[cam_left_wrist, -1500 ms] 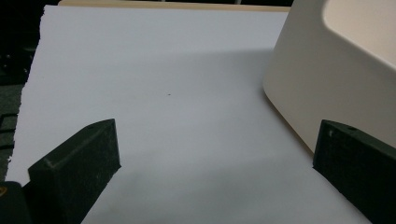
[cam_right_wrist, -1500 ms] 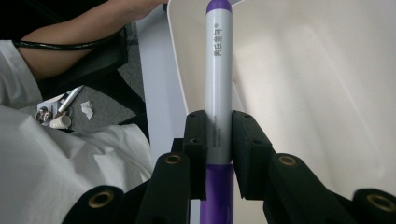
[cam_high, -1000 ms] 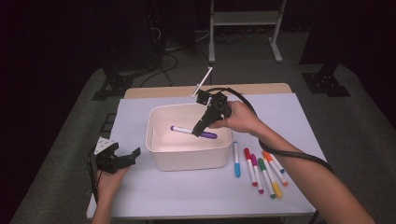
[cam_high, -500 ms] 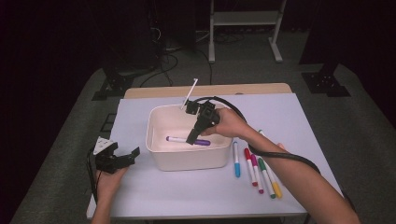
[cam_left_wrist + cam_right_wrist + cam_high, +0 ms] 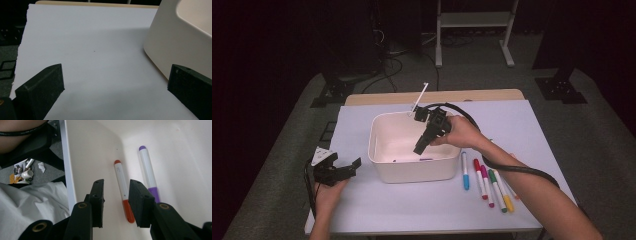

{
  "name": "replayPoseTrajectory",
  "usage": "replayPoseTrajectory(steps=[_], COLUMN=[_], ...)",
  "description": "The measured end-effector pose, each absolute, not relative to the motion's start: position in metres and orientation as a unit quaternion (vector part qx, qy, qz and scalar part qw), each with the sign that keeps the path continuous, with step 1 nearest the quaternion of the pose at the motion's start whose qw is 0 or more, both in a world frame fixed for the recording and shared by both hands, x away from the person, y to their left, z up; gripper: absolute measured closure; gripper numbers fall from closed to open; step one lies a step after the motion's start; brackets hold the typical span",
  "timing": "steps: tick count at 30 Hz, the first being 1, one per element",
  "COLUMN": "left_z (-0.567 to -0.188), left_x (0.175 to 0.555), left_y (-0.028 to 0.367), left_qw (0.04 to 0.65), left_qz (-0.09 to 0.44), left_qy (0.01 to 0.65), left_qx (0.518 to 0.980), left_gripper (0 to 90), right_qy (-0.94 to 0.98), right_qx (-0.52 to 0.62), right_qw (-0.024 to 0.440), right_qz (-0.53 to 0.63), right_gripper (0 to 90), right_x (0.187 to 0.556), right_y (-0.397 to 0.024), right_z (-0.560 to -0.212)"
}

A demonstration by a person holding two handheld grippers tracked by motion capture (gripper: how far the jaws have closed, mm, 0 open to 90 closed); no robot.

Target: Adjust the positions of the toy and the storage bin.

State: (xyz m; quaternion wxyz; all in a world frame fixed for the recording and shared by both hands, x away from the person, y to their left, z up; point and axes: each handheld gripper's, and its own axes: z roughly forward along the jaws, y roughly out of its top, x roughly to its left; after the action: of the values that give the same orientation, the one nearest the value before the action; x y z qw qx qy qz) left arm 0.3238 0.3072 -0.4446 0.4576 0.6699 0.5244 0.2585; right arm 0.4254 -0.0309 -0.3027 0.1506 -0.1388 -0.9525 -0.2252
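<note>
Lying below the part-open, just-opened right hand-held gripper (image 5: 116, 202), unheld: purple marker (image 5: 148, 173) in tub (image 5: 412, 172).

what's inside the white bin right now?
Two markers lie on the floor of the white bin: an orange marker and a purple marker, side by side. The right claw, jaws apart, covers part of the orange one; the bin's near wall hides them from above.

Table (image 5: 532, 125); metal stand (image 5: 472, 20) behind.
</note>
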Motion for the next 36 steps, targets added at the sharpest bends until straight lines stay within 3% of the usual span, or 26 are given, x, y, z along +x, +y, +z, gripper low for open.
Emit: replayPoseTrajectory(steps=[20, 29, 36], left_z=[-0.445, -0.445, -0.446], left_x=[0.324, 0.324, 0.324], left_y=[0.307, 0.306, 0.306], left_qw=[0.450, 0.448, 0.449], left_qz=[0.259, 0.259, 0.260], left_qy=[0.527, 0.525, 0.527], left_qx=[0.673, 0.675, 0.674], left_gripper=[0.0, 0.0, 0.0], right_qy=[-0.921, -0.904, -0.890], right_qx=[-0.210, -0.258, -0.295], right_qw=[0.109, 0.094, 0.097], right_qz=[-0.309, -0.327, -0.333], right_gripper=[62.0, 62.1, 62.1], right_x=[0.420, 0.412, 0.403], right_y=[-0.143, -0.203, -0.250], right_z=[-0.262, -0.268, -0.293])
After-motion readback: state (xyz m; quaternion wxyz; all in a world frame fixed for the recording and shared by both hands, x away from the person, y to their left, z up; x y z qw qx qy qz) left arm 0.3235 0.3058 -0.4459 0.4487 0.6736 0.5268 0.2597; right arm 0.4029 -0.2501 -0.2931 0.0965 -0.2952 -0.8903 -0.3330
